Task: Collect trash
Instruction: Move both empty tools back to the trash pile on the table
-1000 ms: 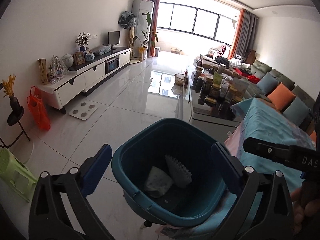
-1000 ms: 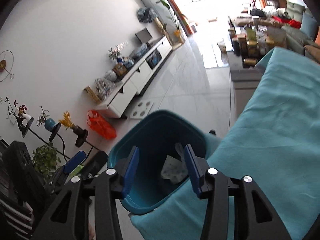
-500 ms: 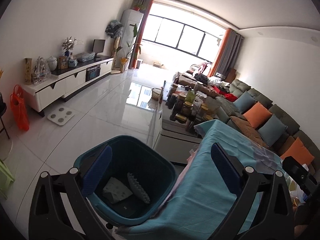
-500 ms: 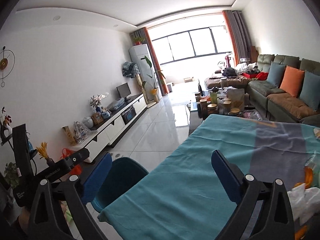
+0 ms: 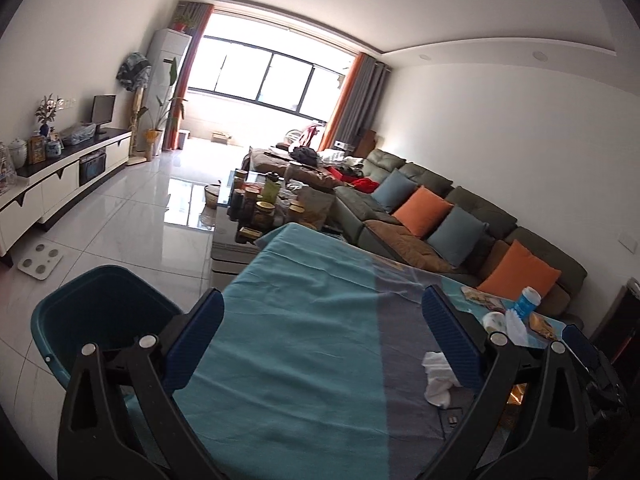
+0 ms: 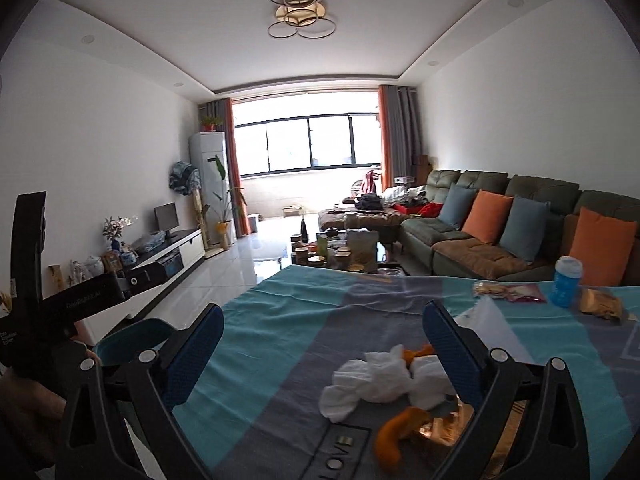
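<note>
A crumpled white tissue (image 6: 380, 380) lies on the teal and grey tablecloth (image 6: 288, 332), with orange peel (image 6: 390, 438) in front of it and a white paper (image 6: 492, 328) behind. My right gripper (image 6: 324, 328) hovers just short of the tissue, open and empty. My left gripper (image 5: 322, 320) is also open and empty over the cloth; the tissue (image 5: 438, 376) shows by its right finger. The teal trash bin (image 5: 92, 308) stands on the floor at the table's left end, and its rim (image 6: 132, 336) shows low in the right wrist view.
A blue bottle (image 6: 566, 282) and snack wrappers (image 6: 508, 292) sit toward the table's far right. A hand (image 6: 24, 400) holds the left gripper at the left. Beyond the table are a cluttered coffee table (image 6: 340, 256), a green sofa (image 6: 480, 248) and a white TV cabinet (image 5: 48, 188).
Both views swung right from the bin to the tabletop. The right jaws spread from narrow to wide. The tissue pieces seen inside the bin are now out of sight.
</note>
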